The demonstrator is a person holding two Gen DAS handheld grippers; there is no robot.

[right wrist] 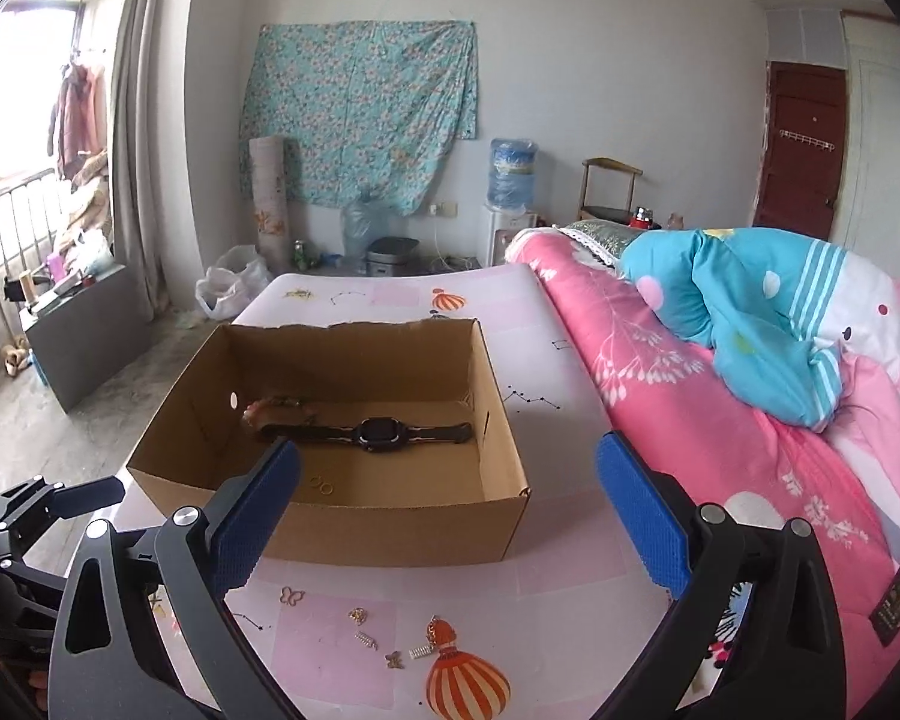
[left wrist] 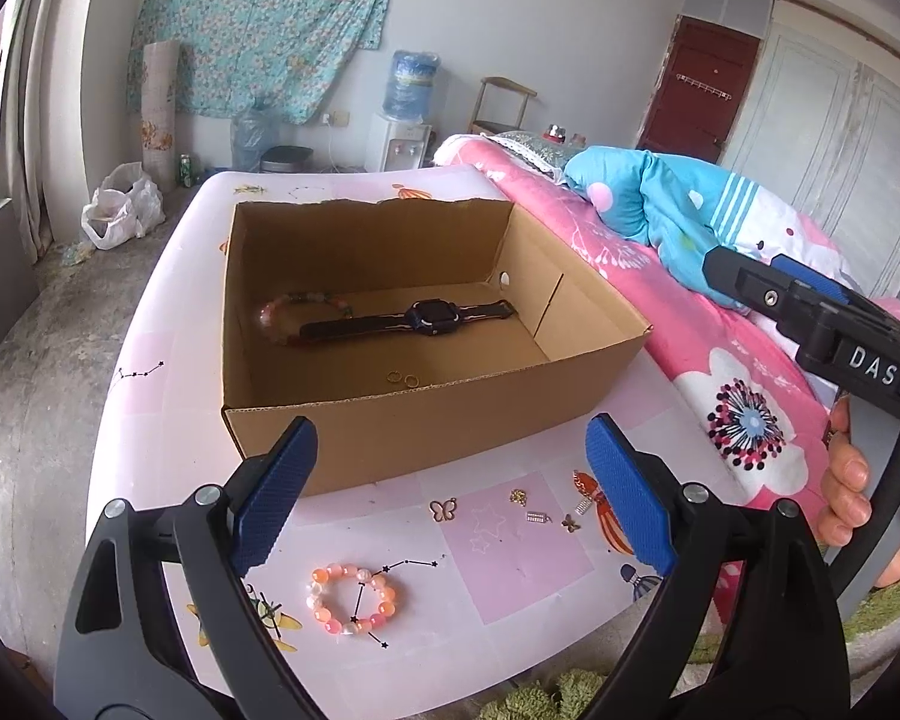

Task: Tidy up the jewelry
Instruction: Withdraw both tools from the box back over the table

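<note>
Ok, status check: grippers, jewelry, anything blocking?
Left gripper and right gripper open, empty. Watch, rings in box; orange bracelet, small charms on table. Nothing blocking.

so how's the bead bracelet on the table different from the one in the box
The bracelet on the table lies flat in the open in front of the cardboard box; the bracelet in the box sits at the back left, beside the black watch.

The table one shows its full ring of orange and white beads; the boxed one is partly hidden and includes greenish beads.

Both are beaded loops.
</note>
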